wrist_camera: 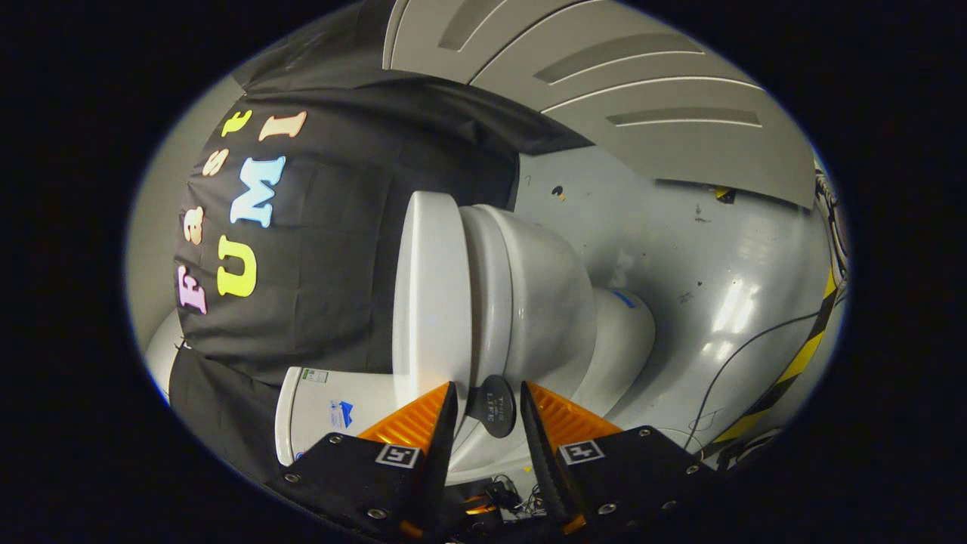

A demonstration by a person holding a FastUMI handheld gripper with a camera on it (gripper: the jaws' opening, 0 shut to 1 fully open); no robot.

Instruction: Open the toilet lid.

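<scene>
The view is rolled sideways. A white toilet stands before me with its lid (429, 302) lying down on the seat (491, 295) and bowl (555, 302). A dark round lift tab (492, 408) sticks out from the lid's front rim. My gripper (489, 394) is open, one finger on each side of the tab. The tab sits between the fingertips with a small gap at either side. The fingers hide the rim just behind the tab.
The toilet's tank (332, 415) sits against the black cloth wall (340, 249). Glossy grey floor (702, 272) spreads beyond the bowl, with a thin cable (744, 351) and yellow-black tape (801, 363) on it. A grey panelled wall (650, 98) stands further off.
</scene>
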